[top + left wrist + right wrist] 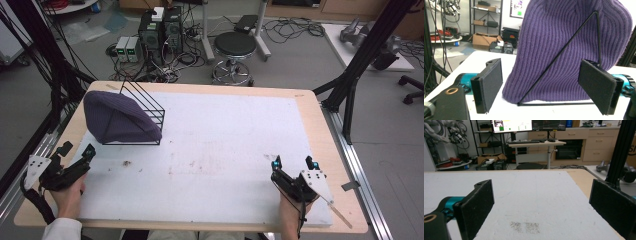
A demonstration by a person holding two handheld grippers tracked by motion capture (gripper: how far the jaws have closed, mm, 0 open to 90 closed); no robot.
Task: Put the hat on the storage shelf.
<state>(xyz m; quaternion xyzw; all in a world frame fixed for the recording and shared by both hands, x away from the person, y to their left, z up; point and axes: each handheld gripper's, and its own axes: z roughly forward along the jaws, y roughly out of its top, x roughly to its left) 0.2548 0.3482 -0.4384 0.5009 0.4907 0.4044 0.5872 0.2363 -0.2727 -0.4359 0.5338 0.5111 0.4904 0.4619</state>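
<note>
**Hat on the rack, claws apart**

We hold the left claw spread, just short of the wire rack, whose bars cross before the ribbed purple hat. Our right claw, also spread, sits well apart over bare mat.

Purple hat: ribbed knit cloth, matt, soft-looking, right ahead of the left tongs. Rack around it: thin black wire, metal by the look, slight sheen. Tong pads: black, matt, rough foam-like facing; teal anodised-looking metal behind them. Tabletop: pale wood edge, with a white matt, fine-grained sheet under the right tongs, scuffed grey.
</note>
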